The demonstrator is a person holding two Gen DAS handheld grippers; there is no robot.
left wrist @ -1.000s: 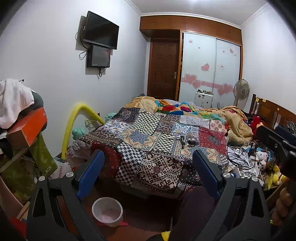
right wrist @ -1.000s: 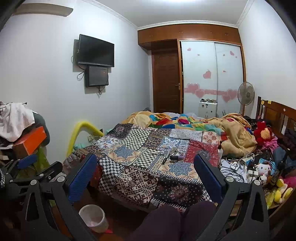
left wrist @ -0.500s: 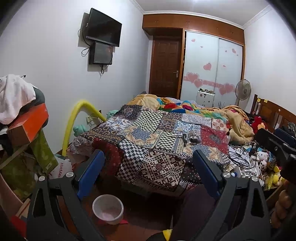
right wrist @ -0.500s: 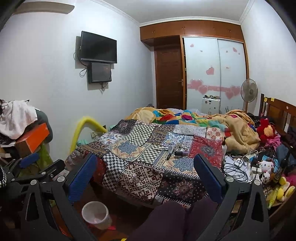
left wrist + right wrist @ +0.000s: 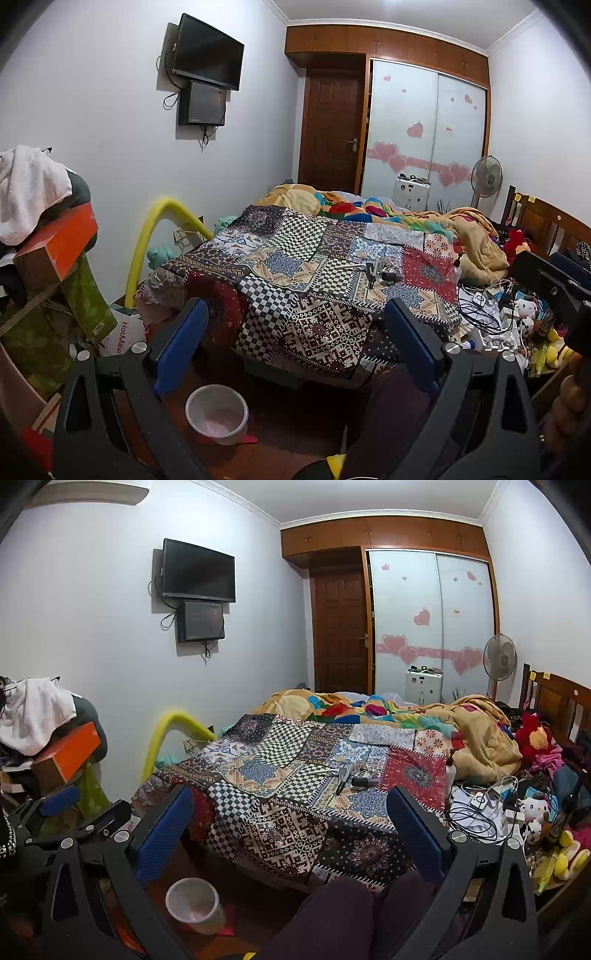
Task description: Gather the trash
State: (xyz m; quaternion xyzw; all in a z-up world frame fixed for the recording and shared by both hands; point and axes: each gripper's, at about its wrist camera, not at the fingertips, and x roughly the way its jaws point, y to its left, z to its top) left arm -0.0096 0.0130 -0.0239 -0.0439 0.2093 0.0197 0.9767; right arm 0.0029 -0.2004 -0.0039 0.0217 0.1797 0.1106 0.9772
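A small white trash bin [image 5: 217, 413] stands on the floor at the foot of the bed; it also shows in the right wrist view [image 5: 194, 904]. Small loose items [image 5: 376, 271], pens and a dark tube, lie on the patchwork quilt [image 5: 295, 280]; they show in the right wrist view too [image 5: 351, 777]. My left gripper [image 5: 295, 343] is open and empty, held above the floor before the bed. My right gripper [image 5: 291, 830] is open and empty, to the right of the left one, whose blue pads [image 5: 59, 800] show at its left.
A pile of boxes and clothes [image 5: 44, 251] stands at the left wall, with a yellow foam tube [image 5: 147, 236] beside it. Cables, chargers and toys [image 5: 509, 812] clutter the bed's right side. The person's legs [image 5: 351, 915] are below. A fan [image 5: 499, 661] stands near the wardrobe.
Both views have shifted slightly: the bed and trash bin sit a little lower and nearer in frame. Both grippers stay open and empty.
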